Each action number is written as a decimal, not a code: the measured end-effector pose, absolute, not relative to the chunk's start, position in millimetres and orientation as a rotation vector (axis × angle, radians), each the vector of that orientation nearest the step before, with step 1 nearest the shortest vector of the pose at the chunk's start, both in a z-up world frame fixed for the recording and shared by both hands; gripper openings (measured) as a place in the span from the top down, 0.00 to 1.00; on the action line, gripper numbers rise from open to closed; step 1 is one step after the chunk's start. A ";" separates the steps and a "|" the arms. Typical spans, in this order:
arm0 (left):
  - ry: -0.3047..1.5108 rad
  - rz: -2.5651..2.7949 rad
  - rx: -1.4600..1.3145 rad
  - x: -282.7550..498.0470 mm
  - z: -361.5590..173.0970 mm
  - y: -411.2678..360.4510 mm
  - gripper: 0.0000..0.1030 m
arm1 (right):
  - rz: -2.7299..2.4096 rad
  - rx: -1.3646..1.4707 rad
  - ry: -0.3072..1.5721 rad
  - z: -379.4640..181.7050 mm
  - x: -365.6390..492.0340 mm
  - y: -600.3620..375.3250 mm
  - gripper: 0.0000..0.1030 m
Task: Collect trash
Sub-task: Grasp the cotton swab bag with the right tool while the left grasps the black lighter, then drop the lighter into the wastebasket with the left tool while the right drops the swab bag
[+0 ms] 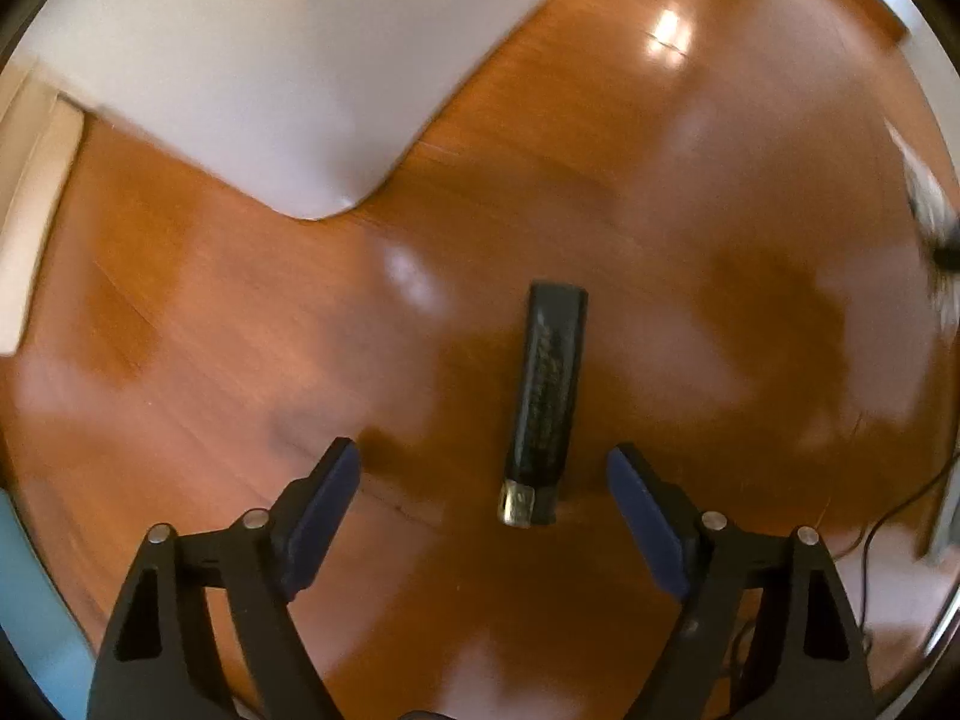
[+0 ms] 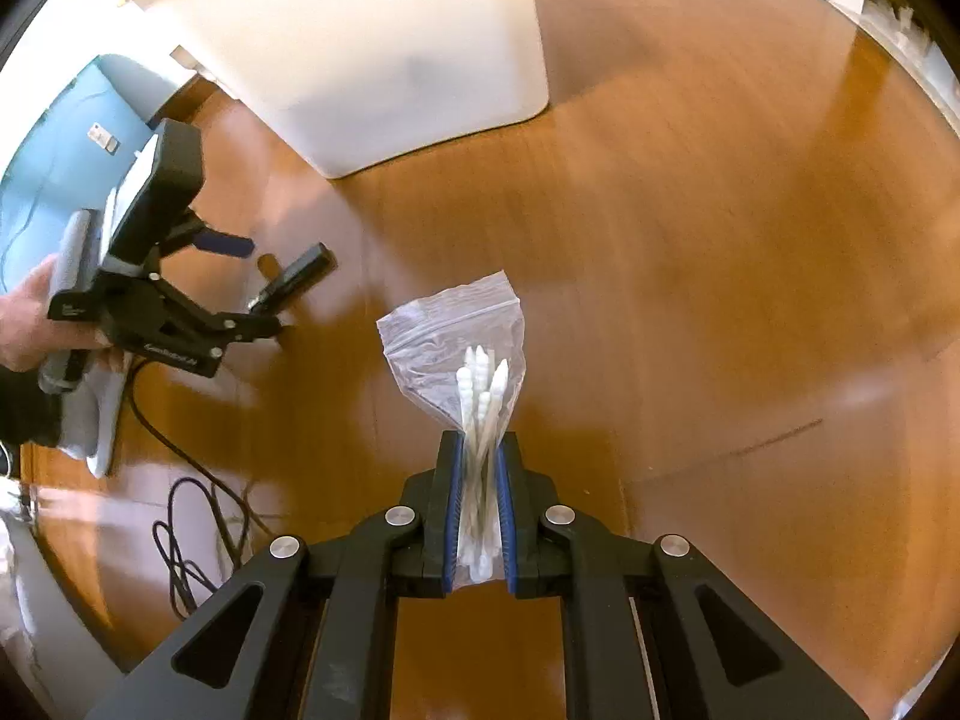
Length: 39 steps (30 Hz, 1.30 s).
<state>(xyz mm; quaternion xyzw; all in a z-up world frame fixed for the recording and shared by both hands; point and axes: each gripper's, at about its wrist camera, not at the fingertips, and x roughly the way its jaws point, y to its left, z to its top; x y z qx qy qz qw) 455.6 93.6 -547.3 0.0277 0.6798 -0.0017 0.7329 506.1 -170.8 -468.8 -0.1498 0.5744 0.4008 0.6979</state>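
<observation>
Right gripper (image 2: 478, 468) pinching bag of cotton swabs (image 2: 474, 372); left gripper (image 1: 483, 468) spread over lighter (image 1: 546, 402).
Bag sticks up mid-frame, off the wooden floor (image 2: 720, 240). Black lighter lies flat on the floor between the left pads, untouched. White bin (image 2: 390, 60) upper left.

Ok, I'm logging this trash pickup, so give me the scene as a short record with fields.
surface: wooden floor
left hand-held gripper: open, pointing down over the black lighter
lighter: lying flat on the floor, between the open jaws, not gripped
right hand-held gripper: shut on a clear bag of cotton swabs
nearby: white bin
</observation>
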 end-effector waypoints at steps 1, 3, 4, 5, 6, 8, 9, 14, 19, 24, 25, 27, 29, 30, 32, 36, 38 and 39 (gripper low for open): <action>1.492 -0.010 0.055 457.2 -547.0 93.7 0.22 | 0.898 -0.332 1.280 -469.2 506.8 -170.3 0.89; 1.484 -0.037 0.042 460.7 -544.5 92.4 0.34 | 0.896 -0.332 1.279 -471.9 504.8 -173.5 0.89; 1.473 -0.039 0.042 461.4 -541.9 90.1 0.48 | 0.899 -0.335 1.280 -473.2 504.9 -170.2 0.89; 1.465 -0.043 0.040 462.5 -540.0 87.8 0.65 | 0.902 -0.344 1.277 -472.7 503.6 -169.7 0.89; 1.462 -0.048 0.039 463.4 -539.6 85.4 0.73 | 0.902 -0.348 1.276 -473.0 502.5 -166.9 0.89; 1.469 -0.062 0.027 463.8 -540.3 80.9 0.82 | 0.894 -0.348 1.276 -473.8 501.5 -162.8 0.89; 1.472 -0.070 0.018 463.8 -540.3 79.6 0.82 | 0.887 -0.347 1.275 -472.7 501.1 -161.9 0.89; 1.463 -0.082 -0.001 453.8 -529.2 84.4 0.82 | 0.868 -0.344 1.266 -472.0 504.8 -157.5 0.89; 1.360 -0.056 -0.036 444.1 -461.8 89.7 0.82 | 0.856 -0.343 1.257 -463.0 509.9 -150.3 0.89; 1.186 -0.034 -0.039 441.6 -357.5 75.6 0.82 | 0.850 -0.390 1.209 -419.0 512.7 -149.9 0.89; 1.143 -0.025 -0.036 441.8 -331.1 72.4 0.82 | 0.848 -0.400 1.192 -404.6 512.4 -151.3 0.89; 1.073 -0.004 -0.017 449.7 -292.4 71.7 0.82 | 0.838 -0.399 1.162 -379.8 512.3 -156.7 0.89; 1.011 0.015 0.003 460.7 -255.2 72.1 0.82 | 0.818 -0.365 1.139 -354.9 511.1 -165.2 0.89; 0.987 0.030 0.025 468.2 -238.1 75.0 0.82 | 0.809 -0.341 1.129 -343.2 509.2 -170.2 0.89; 0.959 0.069 0.074 482.9 -222.0 82.0 0.82 | 0.797 -0.318 1.113 -325.4 503.0 -177.6 0.89; 0.937 0.189 0.138 509.4 -216.4 103.0 0.82 | 0.800 -0.309 1.090 -298.7 488.6 -187.3 0.89; 0.942 0.225 0.153 520.6 -220.4 104.8 0.82 | 0.807 -0.311 1.089 -292.5 484.1 -187.9 0.89; 0.949 0.238 0.152 527.3 -225.7 111.1 0.82 | 0.812 -0.316 1.089 -290.4 482.4 -186.2 0.89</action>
